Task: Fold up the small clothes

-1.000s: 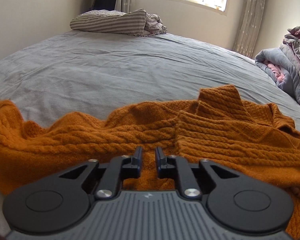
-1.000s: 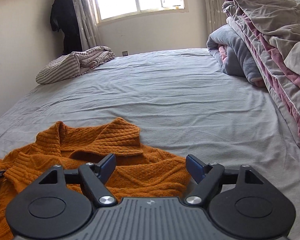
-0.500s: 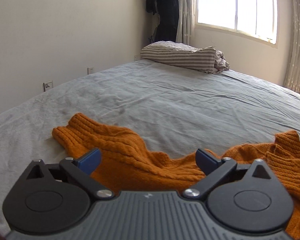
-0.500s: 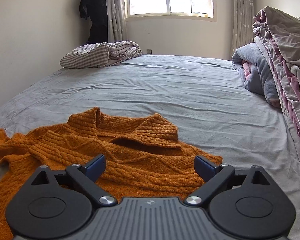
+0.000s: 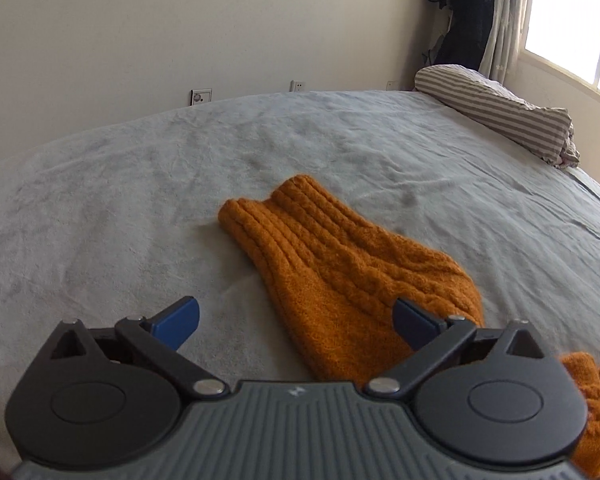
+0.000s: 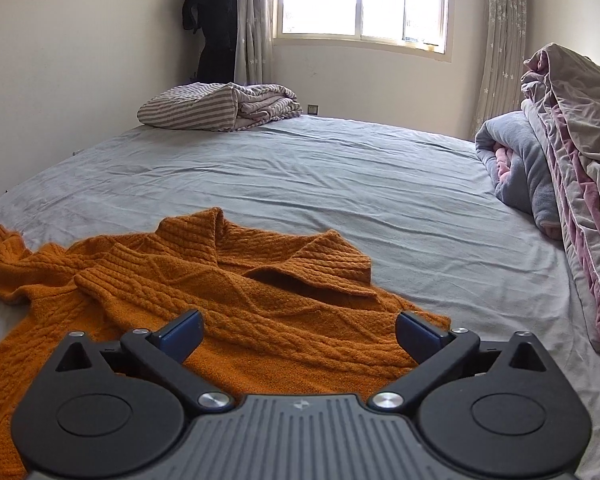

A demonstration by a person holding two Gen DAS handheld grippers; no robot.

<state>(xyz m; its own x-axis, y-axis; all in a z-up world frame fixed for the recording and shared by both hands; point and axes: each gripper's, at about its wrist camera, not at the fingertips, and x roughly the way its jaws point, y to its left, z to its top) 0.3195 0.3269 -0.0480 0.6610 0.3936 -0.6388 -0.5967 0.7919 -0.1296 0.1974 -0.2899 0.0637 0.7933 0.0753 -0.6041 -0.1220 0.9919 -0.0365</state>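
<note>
An orange cable-knit sweater [image 6: 228, 304] lies rumpled on the grey bed sheet [image 6: 340, 184]. In the left wrist view one sleeve [image 5: 324, 252] stretches away from me, its ribbed cuff at the far end. My left gripper [image 5: 296, 320] is open and empty, just above the near part of that sleeve. My right gripper [image 6: 298, 334] is open and empty, low over the sweater's body, with the folded collar just beyond it.
A striped folded quilt [image 6: 220, 106] lies at the far end of the bed and also shows in the left wrist view [image 5: 496, 116]. Piled grey and pink blankets [image 6: 556, 168] line the right side. A wall [image 5: 180, 32] runs along the left edge.
My left gripper has opened, let go of the sweater and swung left toward the sleeve. My right gripper stayed open and turned left, bringing more of the sweater into view.
</note>
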